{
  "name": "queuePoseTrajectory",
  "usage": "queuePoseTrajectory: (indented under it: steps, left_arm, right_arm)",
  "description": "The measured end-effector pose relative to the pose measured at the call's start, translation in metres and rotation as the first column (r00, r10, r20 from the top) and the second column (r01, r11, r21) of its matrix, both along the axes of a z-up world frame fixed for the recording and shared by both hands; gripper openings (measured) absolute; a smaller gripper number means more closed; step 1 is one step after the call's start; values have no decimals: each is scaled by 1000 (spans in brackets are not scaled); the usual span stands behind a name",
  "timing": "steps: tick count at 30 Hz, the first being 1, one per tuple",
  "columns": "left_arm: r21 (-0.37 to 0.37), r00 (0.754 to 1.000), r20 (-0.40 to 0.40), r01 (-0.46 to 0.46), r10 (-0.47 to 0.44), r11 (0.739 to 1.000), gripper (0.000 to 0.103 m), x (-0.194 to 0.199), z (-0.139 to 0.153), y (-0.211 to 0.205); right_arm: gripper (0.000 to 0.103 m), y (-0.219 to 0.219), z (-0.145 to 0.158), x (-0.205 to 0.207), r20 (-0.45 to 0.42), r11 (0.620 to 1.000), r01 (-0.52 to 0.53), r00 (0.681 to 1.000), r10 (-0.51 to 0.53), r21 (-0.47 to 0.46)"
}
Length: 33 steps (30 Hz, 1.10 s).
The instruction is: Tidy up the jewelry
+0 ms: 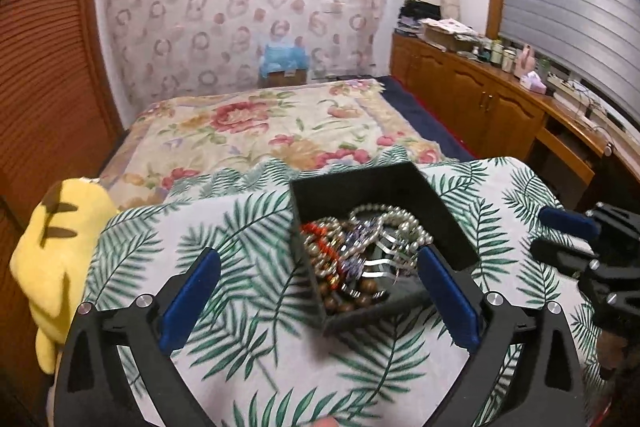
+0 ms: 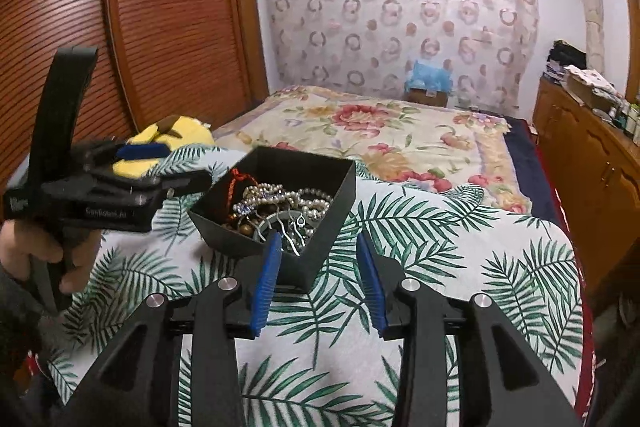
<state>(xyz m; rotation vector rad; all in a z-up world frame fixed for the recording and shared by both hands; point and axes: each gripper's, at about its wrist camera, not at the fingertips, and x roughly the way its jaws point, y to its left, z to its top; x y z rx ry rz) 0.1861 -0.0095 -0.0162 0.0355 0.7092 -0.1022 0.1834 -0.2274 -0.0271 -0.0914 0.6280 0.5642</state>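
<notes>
A black open box (image 1: 448, 227) stands on the leaf-print cloth (image 1: 248, 307), full of tangled jewelry (image 1: 360, 251): white pearl strands, red beads, brown wooden beads and a silver hair comb. My left gripper (image 1: 318, 261) is wide open, its blue pads either side of the box's near corner. In the right wrist view the box (image 2: 328, 227) and jewelry (image 2: 276, 207) sit just ahead. My right gripper (image 2: 318, 247) is open around the box's near corner, not squeezing it. The left gripper (image 2: 152, 155) shows at the left, held by a hand.
A yellow plush toy (image 1: 52, 259) lies at the cloth's left edge. A floral bedspread (image 1: 280, 127) stretches behind the box. Wooden cabinets (image 1: 500, 99) with clutter line the right wall. A wooden slatted door (image 2: 160, 27) stands at the left.
</notes>
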Motion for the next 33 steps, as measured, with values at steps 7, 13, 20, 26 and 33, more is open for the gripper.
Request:
queuePoseTrajectory:
  steps: [7,13,20,26,33]
  left_arm:
    - [13,999,21,-44,44,999,95,-34,2,9]
    - [-7,998,28,-49,50,999,95,-63,9,13]
    - [-12,994,77,-75,76,997,95,-96,29,13]
    - [-11,986,139,-91,92,996,95,-123,46,12]
    - [-11,980,178,-88,89,996,95,-136,53,8]
  right_arm:
    - [72,-1,12,-25,38,999,39,998,-40,29]
    - [91,-1,20,-46,65,997,60,996,-62,40]
    - [100,-2,35,-68,96,992,105,989,-112,72]
    - [100,-13,50,-86,134,983,151,977,-165,105]
    - [100,-27,59,-100,157,973,189,965,-209,132]
